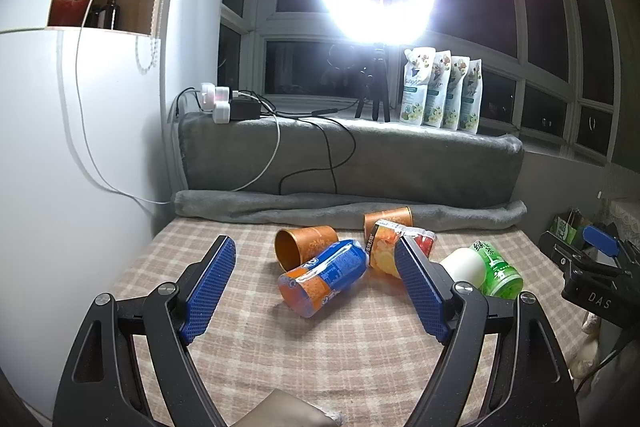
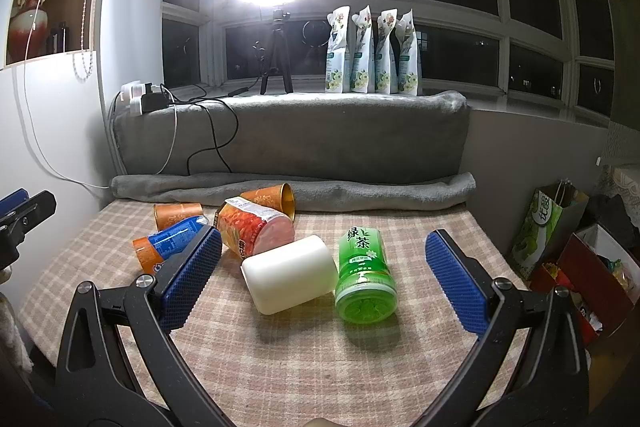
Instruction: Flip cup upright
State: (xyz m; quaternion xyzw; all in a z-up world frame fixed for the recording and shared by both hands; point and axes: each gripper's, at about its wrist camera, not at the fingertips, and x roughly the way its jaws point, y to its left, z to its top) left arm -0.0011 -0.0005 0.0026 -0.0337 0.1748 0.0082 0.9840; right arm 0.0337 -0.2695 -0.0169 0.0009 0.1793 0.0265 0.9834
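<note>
— Cups, were any upright? From the left wrist view?
— None. The orange paper cup (image 1: 306,245) and the blue-and-orange printed cup (image 1: 323,277) lay on their sides on the checked counter (image 1: 256,347); the left claw (image 1: 316,291) gaped wide, holding nothing.
— And the right view?
— The white plastic cup (image 2: 290,273) and the green tea-label cup (image 2: 365,273) lay toppled too; the right claw (image 2: 322,281) was wide, empty. Every flip seemed left to do.

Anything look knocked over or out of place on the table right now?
Yes: all six cups lie on their sides, bunched together: two brown cups, blue-orange, red-orange, white and green. No spill shows. Both grippers are open, holding nothing.
</note>
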